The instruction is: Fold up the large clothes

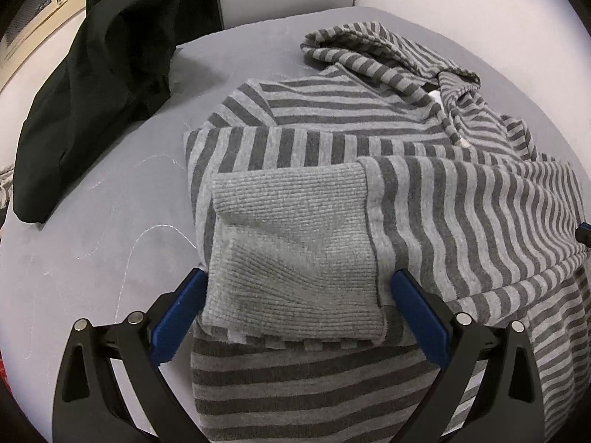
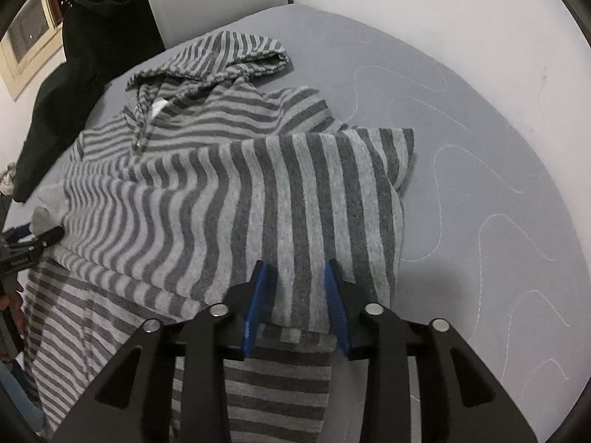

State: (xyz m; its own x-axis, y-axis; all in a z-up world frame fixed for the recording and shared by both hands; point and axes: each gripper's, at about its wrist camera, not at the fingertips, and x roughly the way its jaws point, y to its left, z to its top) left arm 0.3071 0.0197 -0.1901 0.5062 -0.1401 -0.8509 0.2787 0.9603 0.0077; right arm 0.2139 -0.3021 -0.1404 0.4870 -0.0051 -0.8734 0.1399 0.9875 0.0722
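Left wrist view: the hoodie (image 1: 369,170), grey w/ dark stripes, is being seen spread on the grey mattress (image 1: 110,229), hood (image 1: 373,51) lying toward the far wall. A sleeve (image 1: 461,221) is being laid across the body; its ribbed cuff (image 1: 295,254) is sitting between the blue pads (image 1: 417,313) of the left gripper (image 1: 295,280). Jaws are being held wide, one on each side of the cuff; whether the pads are actually pressing it cannot be told. A black garment (image 1: 96,103) is being seen piled at the far-left of the mattress, apart from the hoodie. A blue-black bit of the right gripper (image 1: 584,234) is showing at the right edge.

Right wrist view: the right gripper (image 2: 297,280) is being held narrow, w/ a fold of striped sleeve (image 2: 314,221) clamped between its blue pads (image 2: 255,302). The sleeve is being stretched leftward across the hoodie body (image 2: 92,313) to the cuff (image 2: 48,206), just beside the left gripper (image 2: 37,240) at the left edge. Hood (image 2: 221,59) is lying beyond, near the black garment (image 2: 74,74). Bare mattress (image 2: 480,184) w/ wavy stitching is being seen to the right.
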